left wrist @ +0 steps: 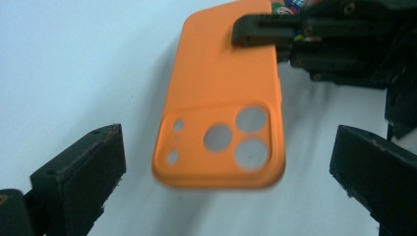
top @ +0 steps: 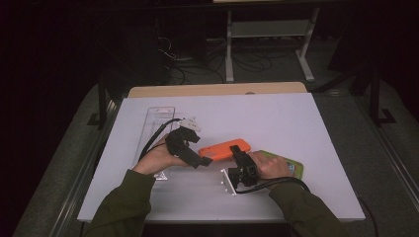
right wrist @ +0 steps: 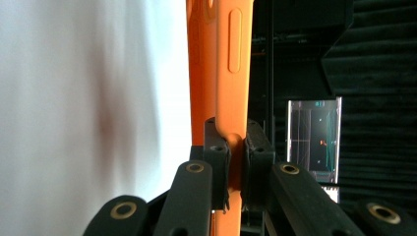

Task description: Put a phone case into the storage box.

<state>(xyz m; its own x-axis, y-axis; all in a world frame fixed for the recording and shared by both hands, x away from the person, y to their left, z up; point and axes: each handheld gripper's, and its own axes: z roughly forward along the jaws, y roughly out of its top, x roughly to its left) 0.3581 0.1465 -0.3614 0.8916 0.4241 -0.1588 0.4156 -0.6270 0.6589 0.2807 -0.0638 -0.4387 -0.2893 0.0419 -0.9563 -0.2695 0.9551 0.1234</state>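
A white board covers the bench (top: 276, 113), with a strip of bare wood showing along its far edge. Toward the left of it lies a long clear plastic tray (top: 157, 123), running from near to far. Near the right side a green packet (top: 291, 165) lies flat, partly under the person's right hand.

Around the middle of the bench, an orange phone case (top: 225, 148) is held just above the white surface, its long axis running left to right. The left gripper view shows its back, with round camera cut-outs at the end nearer that gripper.

The right gripper (top: 240, 159) pinches the case's right end: its jaws are nearly closed, pressing on either face of the thin shell, as the right gripper view shows edge-on (right wrist: 235, 147).

The left gripper (top: 202, 159) sits just left of the case with its jaws spread wide. In the left gripper view (left wrist: 226, 172) the cut-out end hangs between them, with clear gaps to each pad, so it holds nothing.

A small white bracket (top: 228, 181) lies beside the right gripper on the near side.
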